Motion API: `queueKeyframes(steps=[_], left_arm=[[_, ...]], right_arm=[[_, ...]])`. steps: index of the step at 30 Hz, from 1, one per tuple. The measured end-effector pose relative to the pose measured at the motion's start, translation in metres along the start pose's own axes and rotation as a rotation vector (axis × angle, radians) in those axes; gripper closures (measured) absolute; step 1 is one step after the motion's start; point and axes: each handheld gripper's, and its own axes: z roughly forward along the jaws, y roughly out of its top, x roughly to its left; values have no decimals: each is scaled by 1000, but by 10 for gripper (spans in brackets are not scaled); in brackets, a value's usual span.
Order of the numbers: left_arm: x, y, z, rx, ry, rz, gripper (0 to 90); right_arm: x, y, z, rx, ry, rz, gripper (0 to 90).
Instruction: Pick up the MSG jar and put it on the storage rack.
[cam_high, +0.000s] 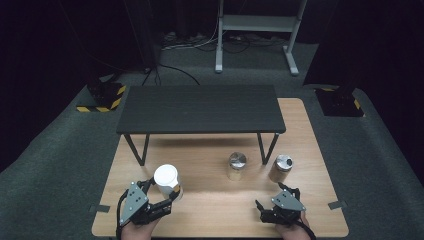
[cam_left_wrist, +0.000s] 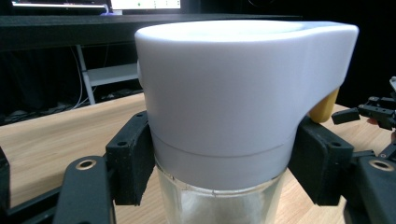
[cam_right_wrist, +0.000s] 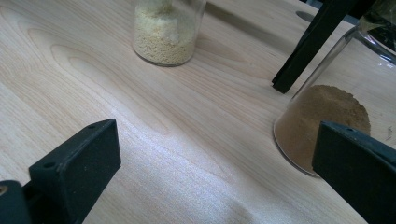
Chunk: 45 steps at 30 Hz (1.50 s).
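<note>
Jar (cam_left_wrist: 224, 196) of clear glass (white lid (cam_left_wrist: 233, 93)), upright.

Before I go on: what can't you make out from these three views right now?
- White-capped jar: left gripper view, its base is cut off by the bottom edge; the contents are blurred behind glass.
- Brown-powder jar: right gripper view, its top is cut off by the edge and a tong pad covers its lower right.
- Right tongs: high view, too small and dark to judge the gap.

Dark room, grey carpet (cam_high: 60, 145), wooden table (cam_high: 210, 200) bearing a black bench (cam_high: 200, 107).
</note>
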Motion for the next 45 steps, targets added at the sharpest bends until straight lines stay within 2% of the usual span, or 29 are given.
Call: queueKeyframes(steps=[18,29,45], left_arm=[[8,23,-4,-28,24,19,305],[20,42,-8,-51,51,26,305],[34,65,0,-62,72,29,304]], right_arm=[[0,0,0,0,3,2,2],[0,0,0,0,2,3,1],[-1,0,0,-3,2,7,2]])
